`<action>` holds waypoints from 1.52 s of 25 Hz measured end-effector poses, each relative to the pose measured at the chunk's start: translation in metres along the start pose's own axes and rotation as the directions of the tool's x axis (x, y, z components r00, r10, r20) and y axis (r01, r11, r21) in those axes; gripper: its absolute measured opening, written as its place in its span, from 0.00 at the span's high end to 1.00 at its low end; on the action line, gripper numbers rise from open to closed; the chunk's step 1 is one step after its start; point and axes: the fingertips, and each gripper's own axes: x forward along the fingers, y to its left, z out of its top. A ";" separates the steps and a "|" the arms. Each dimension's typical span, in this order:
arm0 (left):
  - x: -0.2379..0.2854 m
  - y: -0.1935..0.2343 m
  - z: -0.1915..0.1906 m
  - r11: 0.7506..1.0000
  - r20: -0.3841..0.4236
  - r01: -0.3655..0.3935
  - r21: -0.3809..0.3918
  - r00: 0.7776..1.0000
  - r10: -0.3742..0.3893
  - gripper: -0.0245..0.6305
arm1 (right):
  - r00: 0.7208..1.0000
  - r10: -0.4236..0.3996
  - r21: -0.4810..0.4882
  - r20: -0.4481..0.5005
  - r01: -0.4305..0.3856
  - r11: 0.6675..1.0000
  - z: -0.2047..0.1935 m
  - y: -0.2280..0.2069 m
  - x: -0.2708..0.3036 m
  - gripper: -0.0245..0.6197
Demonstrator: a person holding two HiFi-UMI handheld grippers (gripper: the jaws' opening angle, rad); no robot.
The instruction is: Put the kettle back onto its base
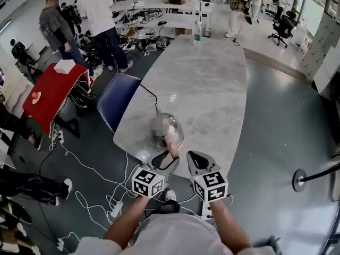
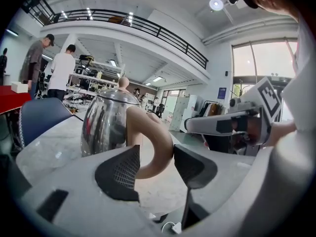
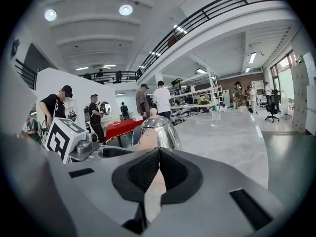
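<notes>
**Near field.** At 6 o'clock in the head view, two forearms carry the grippers side by side. The left gripper (image 2: 157, 150) has its jaws standing wide. The curved tan handle (image 2: 157, 132) of the kettle (image 1: 175, 135) lies between the pads. The handle sits close against the pad at 3 o'clock, and contact there cannot be judged. The right gripper (image 3: 158, 151), just at 3 o'clock of the left one, has its pads pressed together at the tips and grips nothing. The handle shows just beyond them.

**Kettle.** It stands on the near, rounded end of the grey marble table (image 1: 204, 84). Its long axis is vertical. It is upright, with the lid (image 2: 117, 96) seated and the knob (image 2: 123, 82) uppermost, so its contents are hidden. The handle points to 6 o'clock, towards the person, and the spout is not visible. A thin dark cord (image 1: 149, 93) leaves the kettle's foot towards 11 o'clock and reaches the table edge. The base cannot be made out under the steel body.

**Far field.** At 10 o'clock of the kettle a blue chair (image 1: 118, 102) sits against the table. Farther out, at 9 o'clock, a red table (image 1: 50, 94) bears a white box (image 1: 65, 66). At the marble table's far end, 12 o'clock, stands a clear bottle (image 1: 197, 33), its contents indistinct. People (image 1: 101, 15) stand beyond at 11 o'clock.
</notes>
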 end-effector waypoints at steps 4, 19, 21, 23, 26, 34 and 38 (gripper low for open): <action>-0.013 -0.004 0.010 0.999 0.038 -0.042 0.001 0.998 0.042 0.64 | 1.000 0.019 -0.012 0.005 -0.019 1.000 0.001 0.005 -0.010 0.95; -0.046 -0.037 0.038 0.994 0.124 -0.112 -0.018 0.986 0.114 0.84 | 0.994 0.106 -0.067 0.026 -0.104 0.992 0.005 0.038 -0.042 0.96; -0.049 -0.043 0.039 0.993 0.128 -0.118 -0.014 0.985 0.119 0.89 | 0.993 0.117 -0.098 0.028 -0.114 0.989 0.005 0.043 -0.048 0.95; -0.052 -0.050 0.041 0.993 0.134 -0.118 -0.007 0.984 0.118 0.95 | 0.992 0.124 -0.107 0.034 -0.120 0.987 0.005 0.047 -0.053 0.96; -0.055 -0.060 0.045 0.993 0.141 -0.117 0.007 0.983 0.115 0.95 | 0.990 0.133 -0.108 0.042 -0.128 0.986 0.007 0.050 -0.059 0.96; -0.067 -0.064 0.041 0.991 0.136 -0.134 0.024 0.982 0.129 0.95 | 0.988 0.154 -0.115 0.034 -0.149 0.982 0.004 0.064 -0.060 0.96; -0.069 -0.063 0.038 0.990 0.134 -0.140 0.028 0.982 0.135 0.95 | 0.987 0.160 -0.116 0.027 -0.156 0.981 0.000 0.067 -0.059 0.95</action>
